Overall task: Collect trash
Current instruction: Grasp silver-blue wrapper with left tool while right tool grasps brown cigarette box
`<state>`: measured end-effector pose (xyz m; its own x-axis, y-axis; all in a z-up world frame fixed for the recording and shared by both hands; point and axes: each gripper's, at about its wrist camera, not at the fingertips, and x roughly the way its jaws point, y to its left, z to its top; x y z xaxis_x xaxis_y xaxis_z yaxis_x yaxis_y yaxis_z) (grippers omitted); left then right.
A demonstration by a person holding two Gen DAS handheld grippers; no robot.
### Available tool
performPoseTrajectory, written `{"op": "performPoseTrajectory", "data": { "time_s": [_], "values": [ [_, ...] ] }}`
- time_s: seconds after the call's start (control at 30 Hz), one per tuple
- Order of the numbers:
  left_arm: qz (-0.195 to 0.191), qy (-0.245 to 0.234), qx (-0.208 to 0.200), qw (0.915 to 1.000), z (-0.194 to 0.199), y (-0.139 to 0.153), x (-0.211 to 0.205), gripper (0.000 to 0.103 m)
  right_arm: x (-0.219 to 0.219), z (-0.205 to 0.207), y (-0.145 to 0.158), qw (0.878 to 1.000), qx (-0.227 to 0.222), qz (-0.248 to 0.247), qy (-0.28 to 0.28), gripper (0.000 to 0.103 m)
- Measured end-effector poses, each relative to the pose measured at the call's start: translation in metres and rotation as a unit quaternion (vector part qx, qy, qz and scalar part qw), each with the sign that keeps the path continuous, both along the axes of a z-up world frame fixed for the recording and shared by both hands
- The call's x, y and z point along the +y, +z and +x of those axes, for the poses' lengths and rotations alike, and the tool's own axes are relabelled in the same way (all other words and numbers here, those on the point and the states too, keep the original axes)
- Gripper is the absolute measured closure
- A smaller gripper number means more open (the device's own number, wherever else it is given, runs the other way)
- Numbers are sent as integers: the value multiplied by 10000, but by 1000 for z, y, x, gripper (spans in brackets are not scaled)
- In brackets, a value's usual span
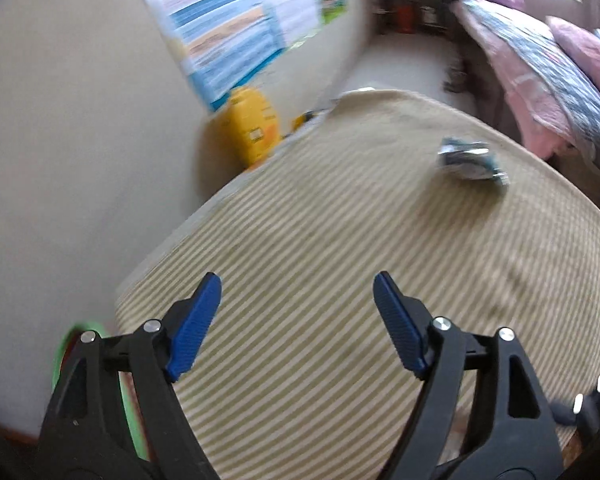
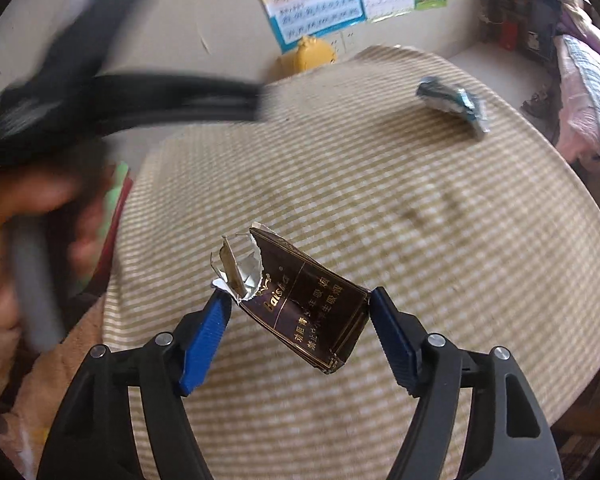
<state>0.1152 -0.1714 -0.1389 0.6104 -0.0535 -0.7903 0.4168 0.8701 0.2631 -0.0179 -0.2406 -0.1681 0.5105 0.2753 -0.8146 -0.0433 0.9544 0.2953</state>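
My right gripper [image 2: 300,304] is shut on a torn dark brown cigarette pack [image 2: 304,304], held a little above the striped tablecloth [image 2: 420,220]. Its torn foil top points up left. A crumpled blue and silver wrapper [image 2: 454,104] lies at the table's far right; it also shows in the left wrist view [image 1: 470,158]. My left gripper [image 1: 298,292] is open and empty over the near left part of the striped cloth [image 1: 340,240]. The left gripper's black body shows blurred at the upper left of the right wrist view [image 2: 120,100].
A yellow container [image 1: 252,124] stands against the wall behind the table, under a wall poster [image 1: 236,24]. A green rim [image 1: 60,360] shows below the table's left edge. A bed with pink and blue bedding [image 1: 560,80] lies to the right.
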Motion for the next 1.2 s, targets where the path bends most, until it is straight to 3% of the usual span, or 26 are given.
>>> {"op": "performPoseTrajectory", "data": {
  "time_s": [0.33, 0.77, 0.83, 0.93, 1.0, 1.07, 1.1, 1.2],
  "values": [
    [427, -1128, -14, 9927, 25, -28, -132, 19, -30, -34, -3, 9990, 66, 310, -326, 34],
    [631, -1155, 470, 9902, 51, -64, -176, 19, -48, -31, -8, 9982, 74, 477, -348, 33],
    [633, -1186, 546, 9894, 53, -67, -180, 28, -49, -31, -7, 9982, 66, 483, -352, 33],
    [592, -1192, 687, 9887, 53, -69, -183, 57, -50, -31, -6, 9981, 68, 491, -356, 32],
    [525, -1162, 830, 9884, 53, -71, -182, 82, -49, -31, -5, 9982, 71, 484, -355, 32],
    [446, -1127, 955, 9880, 54, -72, -179, 95, -44, -31, -8, 9982, 71, 471, -363, 32],
    [432, -1125, 984, 9878, 53, -73, -177, 101, -44, -30, -8, 9982, 73, 470, -365, 32],
    [405, -1128, 995, 9878, 49, -71, -172, 102, -43, -30, -9, 9982, 84, 463, -361, 32]
  ]
}}
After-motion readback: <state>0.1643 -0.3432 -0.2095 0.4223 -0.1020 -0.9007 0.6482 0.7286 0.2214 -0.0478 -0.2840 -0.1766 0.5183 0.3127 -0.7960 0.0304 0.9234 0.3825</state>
